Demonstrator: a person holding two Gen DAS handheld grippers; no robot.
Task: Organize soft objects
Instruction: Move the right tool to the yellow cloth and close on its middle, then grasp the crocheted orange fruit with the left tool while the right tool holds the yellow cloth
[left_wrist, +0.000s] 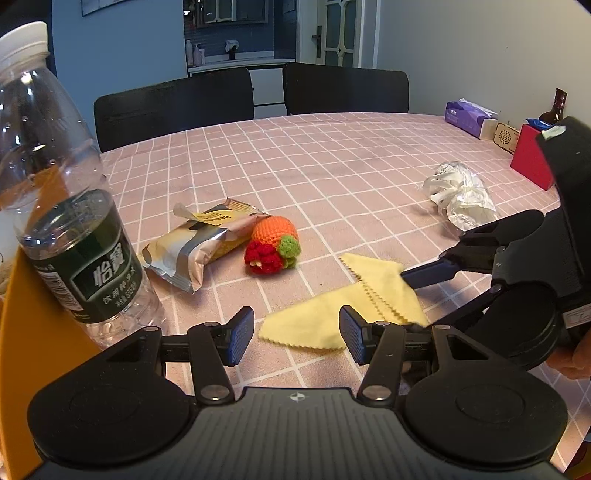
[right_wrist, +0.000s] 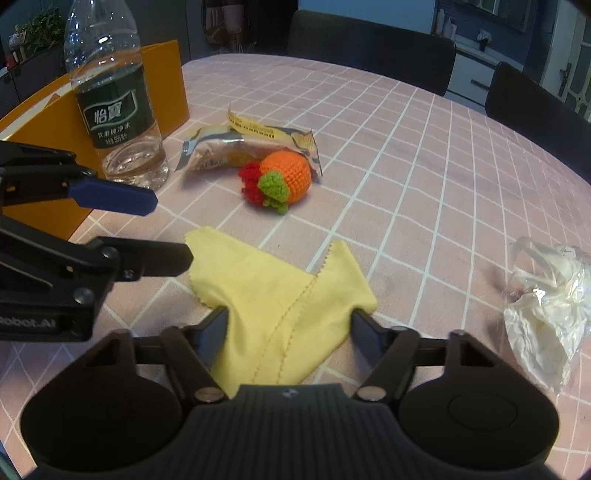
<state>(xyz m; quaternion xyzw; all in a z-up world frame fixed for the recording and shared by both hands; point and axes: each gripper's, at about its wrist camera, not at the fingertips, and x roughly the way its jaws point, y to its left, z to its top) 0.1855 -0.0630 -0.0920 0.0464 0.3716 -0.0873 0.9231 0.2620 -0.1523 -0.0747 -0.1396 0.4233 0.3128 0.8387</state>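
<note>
The yellow cloth (right_wrist: 280, 295) lies folded on the table (left_wrist: 332, 155) between the spread fingers of the right gripper (right_wrist: 290, 328), the left gripper (left_wrist: 297, 336) likewise spread beside it; recommend closing squarely on the doubled layers before lifting.

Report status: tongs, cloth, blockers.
Left tongs open, empty, at cloth edge. Right tongs open, cloth between fingers, flat on table. Nothing blocking; crochet toy and bottle beyond, apart.

Home dining table (left_wrist: 332, 155), chairs (left_wrist: 173, 107)
</note>
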